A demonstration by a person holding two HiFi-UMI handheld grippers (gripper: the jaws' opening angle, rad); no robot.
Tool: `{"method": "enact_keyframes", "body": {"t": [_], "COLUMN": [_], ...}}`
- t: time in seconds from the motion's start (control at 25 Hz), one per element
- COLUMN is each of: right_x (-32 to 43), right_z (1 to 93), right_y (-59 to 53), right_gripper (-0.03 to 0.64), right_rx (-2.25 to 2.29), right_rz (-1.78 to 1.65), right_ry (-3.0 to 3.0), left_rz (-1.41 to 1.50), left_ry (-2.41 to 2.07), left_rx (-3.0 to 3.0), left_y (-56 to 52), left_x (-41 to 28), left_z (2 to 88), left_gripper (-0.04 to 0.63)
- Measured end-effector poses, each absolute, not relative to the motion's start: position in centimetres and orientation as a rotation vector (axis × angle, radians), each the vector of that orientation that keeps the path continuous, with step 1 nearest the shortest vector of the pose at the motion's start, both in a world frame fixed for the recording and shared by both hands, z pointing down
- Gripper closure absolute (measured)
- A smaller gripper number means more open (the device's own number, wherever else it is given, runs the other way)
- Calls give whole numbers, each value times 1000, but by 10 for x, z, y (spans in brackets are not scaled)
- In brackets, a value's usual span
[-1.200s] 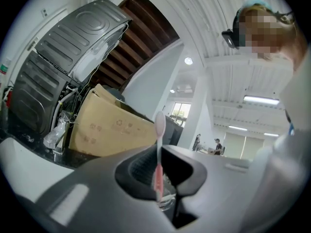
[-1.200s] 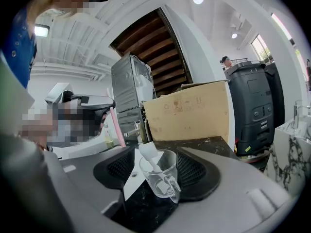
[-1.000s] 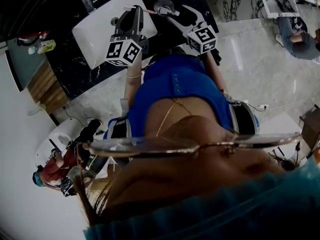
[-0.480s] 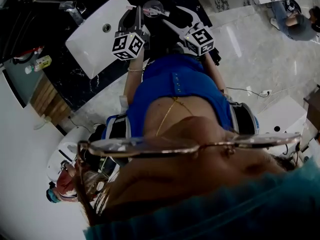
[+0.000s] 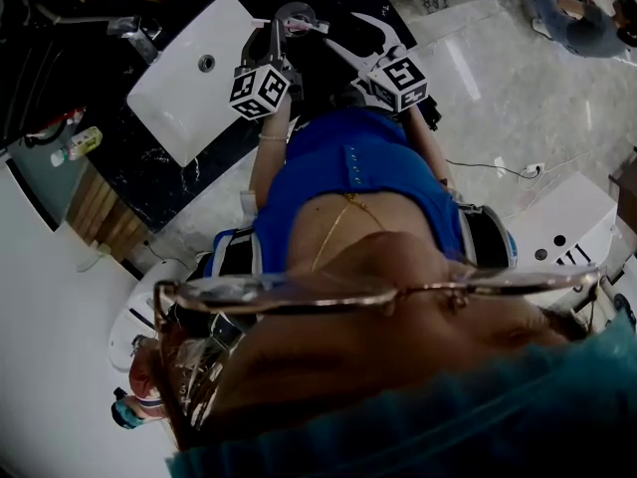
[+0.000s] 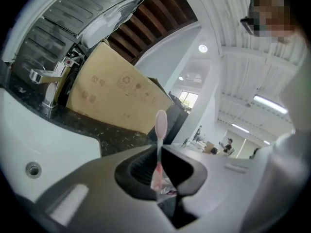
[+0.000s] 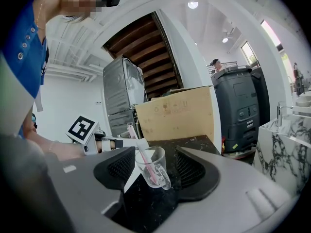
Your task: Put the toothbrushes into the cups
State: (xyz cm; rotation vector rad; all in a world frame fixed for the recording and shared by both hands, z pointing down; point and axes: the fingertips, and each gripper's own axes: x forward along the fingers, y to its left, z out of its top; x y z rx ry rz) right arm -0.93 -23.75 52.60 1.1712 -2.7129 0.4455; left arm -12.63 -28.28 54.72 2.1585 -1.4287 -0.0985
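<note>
A pink toothbrush stands upright between the jaws of my left gripper, which is shut on its handle. In the right gripper view the toothbrush's lower end reaches down inside a clear handled cup on the black counter. My right gripper is open, with the cup between its wide jaws and a gap on each side. In the head view the left gripper hangs just left of the cup, and the right gripper reaches in from the right.
A white sink basin lies left of the cup, with a chrome faucet behind it. A cardboard box leans at the back of the black marble counter. A small bottle lies at the far left.
My left gripper has come down with the toothbrush from over the basin's edge to the cup. The right gripper has shifted only slightly.
</note>
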Motion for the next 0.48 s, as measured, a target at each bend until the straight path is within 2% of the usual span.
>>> {"method": "enact_keyframes", "body": {"t": [0.24,0.36,0.48], "right_x": [-14,-18,-19], "right_z": [527,526,523], "right_y": [-239,-239,-240], "right_gripper": [347,344,342], "right_rx": [1160,1149,1148], "right_rz": [447,439,436], "right_ry": [-2720,-2724,-2729], "left_rz": [-102,-112,-133], "left_ry": [-1419,-1408,-1408], "left_rx": [2167,2181,2184], "left_y": [-284,-283,-282], "left_x": [-127,-125,-126], "left_z": [551,547,543], "left_gripper": [565,500,464]}}
